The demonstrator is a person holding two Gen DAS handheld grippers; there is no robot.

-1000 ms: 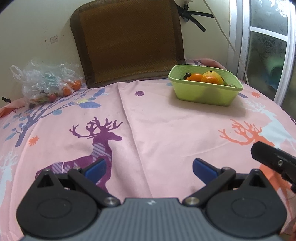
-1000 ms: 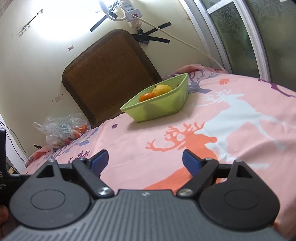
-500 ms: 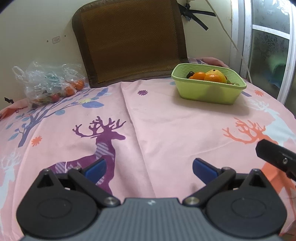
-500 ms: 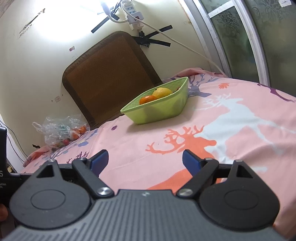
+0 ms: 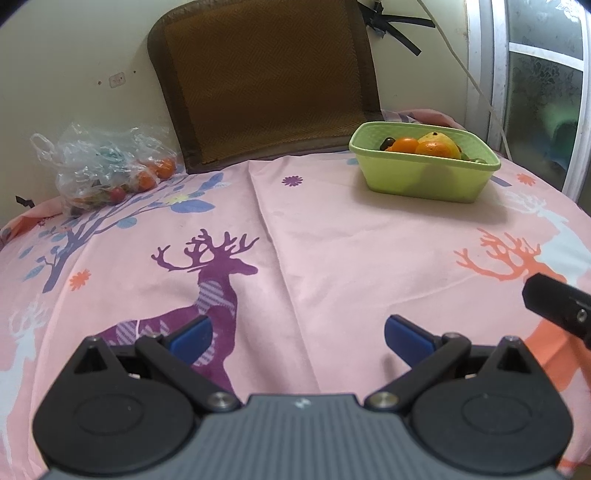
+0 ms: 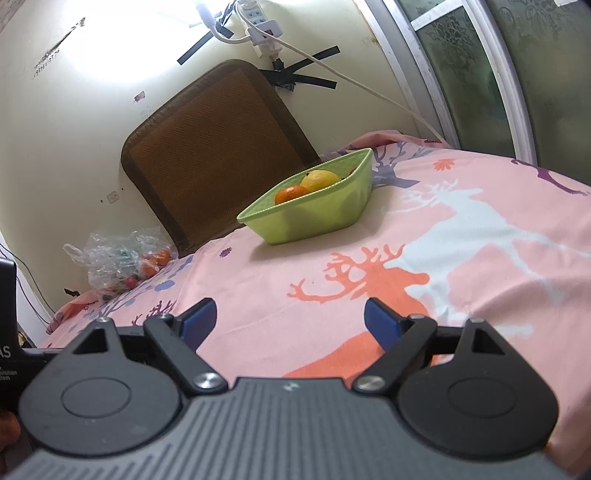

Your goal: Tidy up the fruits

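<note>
A green basket (image 5: 424, 177) stands at the far right of the table and holds oranges (image 5: 436, 147), a yellow fruit (image 5: 437, 137) and a dark fruit. It also shows in the right wrist view (image 6: 314, 218). A clear plastic bag (image 5: 103, 166) with small orange and red fruits lies at the far left, also in the right wrist view (image 6: 122, 262). My left gripper (image 5: 297, 338) is open and empty, low over the near cloth. My right gripper (image 6: 290, 321) is open and empty, far short of the basket.
A pink tablecloth (image 5: 332, 240) with deer prints covers the table. A brown woven mat (image 5: 266, 74) leans on the back wall. A power strip and cable (image 6: 266, 33) hang on the wall. A window frame (image 5: 495, 74) stands at the right.
Both grippers have pulled back and tilted slightly, so the basket and bag sit a little lower and farther in view. Both stay open and empty.
</note>
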